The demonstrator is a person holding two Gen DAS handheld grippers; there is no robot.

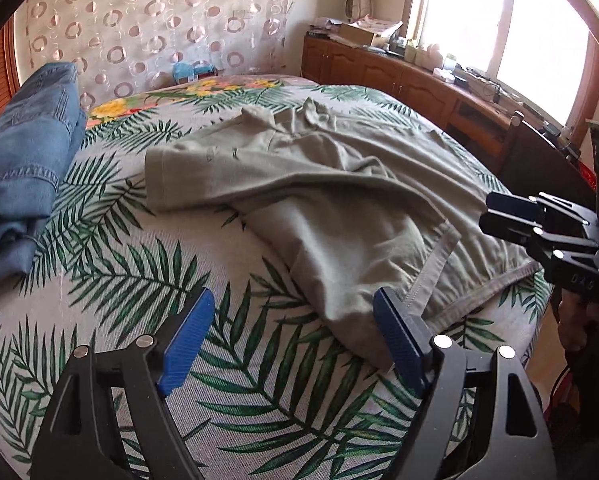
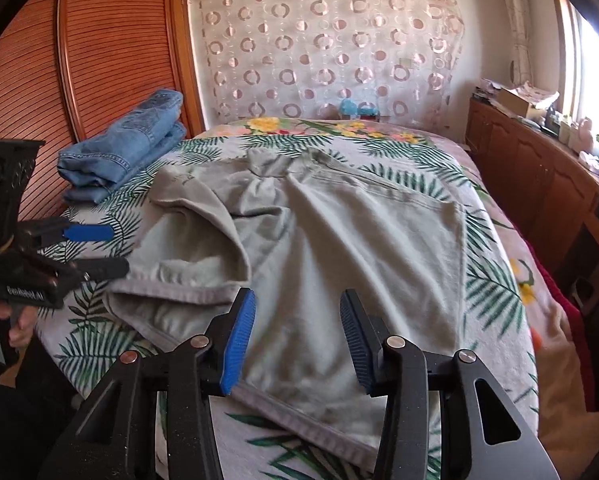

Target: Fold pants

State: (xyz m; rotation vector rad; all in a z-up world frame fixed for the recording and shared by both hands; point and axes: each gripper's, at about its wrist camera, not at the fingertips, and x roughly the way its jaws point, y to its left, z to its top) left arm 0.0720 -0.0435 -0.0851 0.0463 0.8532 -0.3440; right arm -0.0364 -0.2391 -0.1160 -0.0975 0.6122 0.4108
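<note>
A grey-green polo shirt (image 1: 331, 184) lies crumpled on the bed, collar toward the headboard; it also shows in the right wrist view (image 2: 339, 240), its left side folded over. Folded blue jeans (image 1: 23, 160) sit at the bed's left edge, and show in the right wrist view (image 2: 123, 148) too. My left gripper (image 1: 295, 340) is open and empty above the bedspread, its right finger near the shirt's hem corner. My right gripper (image 2: 297, 336) is open and empty above the shirt's lower hem. Each gripper shows in the other's view, the right one (image 1: 499, 212) and the left one (image 2: 99, 248).
The bed has a palm-leaf bedspread (image 1: 139, 280). A wooden cabinet (image 1: 399, 76) with clutter runs under the window on the right. A slatted wooden panel (image 2: 79, 60) stands at the left. A circle-patterned curtain (image 2: 331, 48) hangs behind the headboard.
</note>
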